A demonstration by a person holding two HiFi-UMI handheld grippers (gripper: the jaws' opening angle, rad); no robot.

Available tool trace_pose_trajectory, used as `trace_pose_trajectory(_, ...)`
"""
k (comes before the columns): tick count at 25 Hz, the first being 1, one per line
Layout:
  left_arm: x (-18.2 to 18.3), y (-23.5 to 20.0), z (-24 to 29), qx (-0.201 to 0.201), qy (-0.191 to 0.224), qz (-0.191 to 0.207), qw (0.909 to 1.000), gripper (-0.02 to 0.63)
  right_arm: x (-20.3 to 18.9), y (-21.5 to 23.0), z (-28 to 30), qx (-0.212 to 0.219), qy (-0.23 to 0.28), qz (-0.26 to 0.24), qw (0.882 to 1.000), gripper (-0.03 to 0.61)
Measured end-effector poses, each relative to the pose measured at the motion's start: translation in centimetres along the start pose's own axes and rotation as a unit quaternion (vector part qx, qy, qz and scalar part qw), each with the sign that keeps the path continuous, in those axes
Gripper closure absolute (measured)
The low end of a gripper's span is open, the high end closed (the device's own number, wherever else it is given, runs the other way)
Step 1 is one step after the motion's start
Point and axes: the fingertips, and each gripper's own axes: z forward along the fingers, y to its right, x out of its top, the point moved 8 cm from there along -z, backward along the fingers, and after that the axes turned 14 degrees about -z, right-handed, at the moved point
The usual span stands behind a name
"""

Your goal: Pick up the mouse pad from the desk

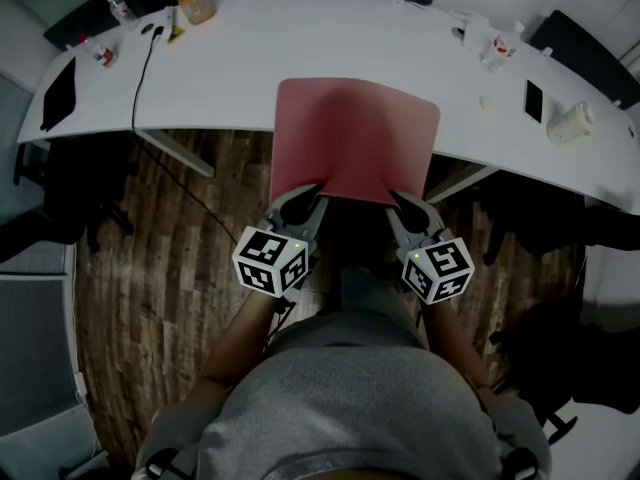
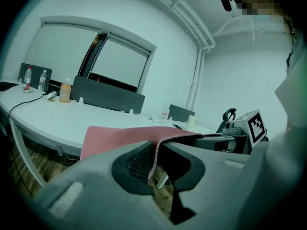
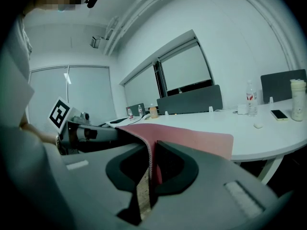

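**A:** Gripped the pad [image 1: 355,138] yet?

**B:** Gripped at both near corners. Pinched narrow on the left corner with the left tool [image 1: 312,196], and the same on the right corner with the right tool [image 1: 400,203]. Clamped thin on the fabric edge in both tool views.

**A:** Cleared the worktop [image 1: 240,68], then?

**B:** Only partly, by the look of it. Hung out past the worktop's near edge at the gripped end, with the far end over the worktop. Could not tell whether resting there or floating just above.

**A:** Left to do?

**B:** Seemingly just bringing the far end off the worktop and up, with both grips kept. Stayed well apart from the bottle [image 1: 196,3], the cable [image 1: 140,78] and the phone [image 1: 534,100] along the worktop's far side and ends.
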Motion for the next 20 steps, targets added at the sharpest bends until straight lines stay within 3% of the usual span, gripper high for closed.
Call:
trace_pose_trajectory(9, -1.9, 2.5, -5.7, -0.024, 0.009, -0.001, 0.9997, 0.577, 0.3, -5.4, -4.6, -0.005, 0.012, -0.019, 1.0, 0.555)
trace_pose_trajectory(20, -4.7, 6.8, -13.9, -0.088, 0.013, 0.007, 0.996, 0.591, 1.0, -13.0, -12.2, 0.002, 0.034, -0.053, 0.998, 0.558)
